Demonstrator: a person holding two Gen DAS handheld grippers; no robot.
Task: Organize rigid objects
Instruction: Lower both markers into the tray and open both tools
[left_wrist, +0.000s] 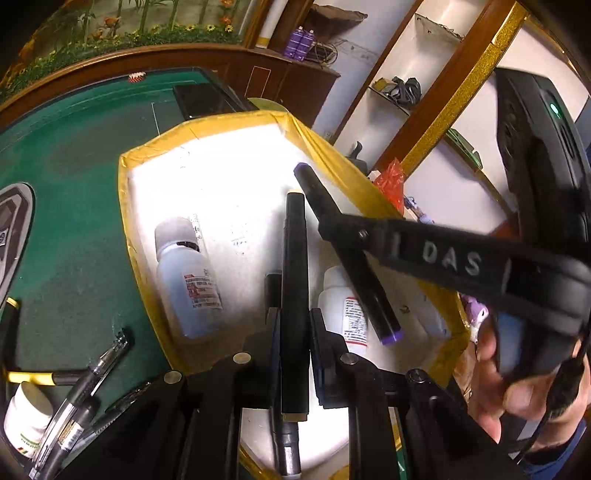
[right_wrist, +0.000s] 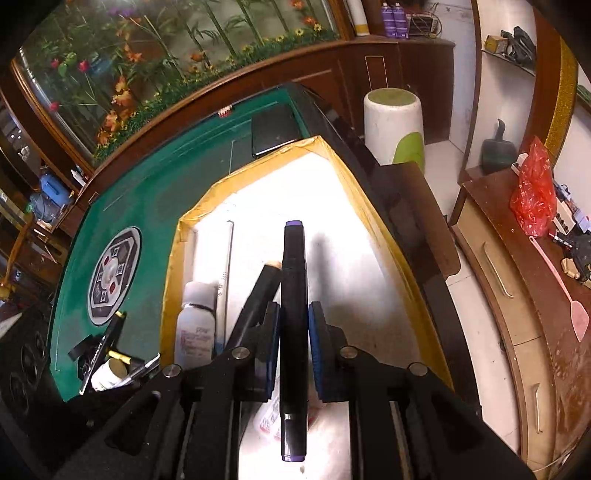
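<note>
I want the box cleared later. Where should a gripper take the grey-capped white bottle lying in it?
Grip the grey-capped bottle across its round body, coming from above: it lies flat on the box floor beside the yellow-taped wall, with open space on its other side.

A green felt tabletop (left_wrist: 74, 258) carries a yellow-taped white box (left_wrist: 127, 221) ahead of the jaws; left of them lie pens (left_wrist: 92, 376), a small white jar (left_wrist: 27, 417) and a round control panel (right_wrist: 112, 273).
</note>
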